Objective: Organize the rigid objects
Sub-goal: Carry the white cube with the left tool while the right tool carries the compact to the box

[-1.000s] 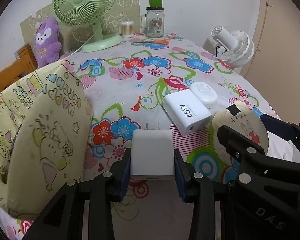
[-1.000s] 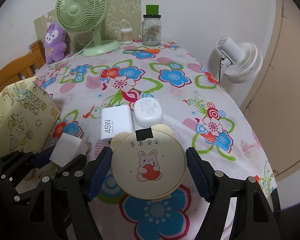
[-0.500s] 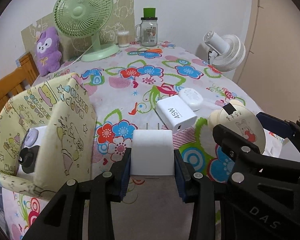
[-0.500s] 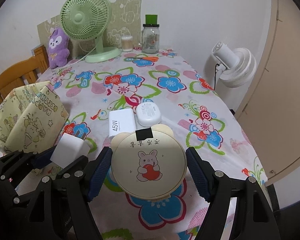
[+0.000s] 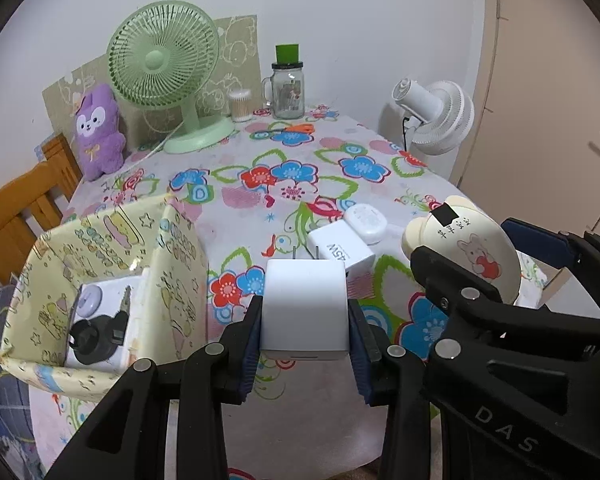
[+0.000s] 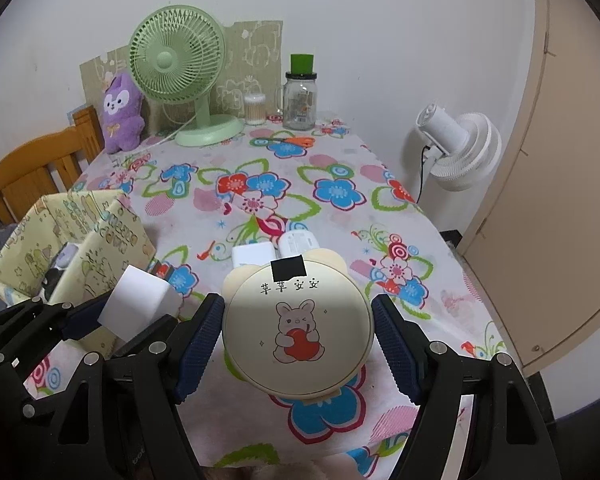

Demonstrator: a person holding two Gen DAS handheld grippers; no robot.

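My left gripper [image 5: 305,322] is shut on a white plug adapter [image 5: 305,312], held above the table's near edge; it also shows in the right wrist view [image 6: 138,308]. My right gripper [image 6: 298,334] is shut on a round cream bunny case [image 6: 298,326], seen too in the left wrist view [image 5: 470,248]. A yellow patterned storage box [image 5: 100,248] stands at the left with a white-and-black gadget [image 5: 96,330] inside. A white 45W charger [image 5: 342,252] and a white oval case [image 5: 366,222] lie on the floral tablecloth [image 5: 300,176] beyond both grippers.
At the table's far end stand a green desk fan [image 5: 164,68], a purple plush [image 5: 98,132], a cotton swab jar [image 5: 240,105], a glass jar with a green lid [image 5: 288,84] and orange scissors [image 5: 298,129]. A white floor fan [image 5: 436,114] stands right, a wooden chair [image 5: 20,208] left.
Both grippers have risen and pulled back with their objects. The table looks farther away, and the inside of the yellow box has come into view.
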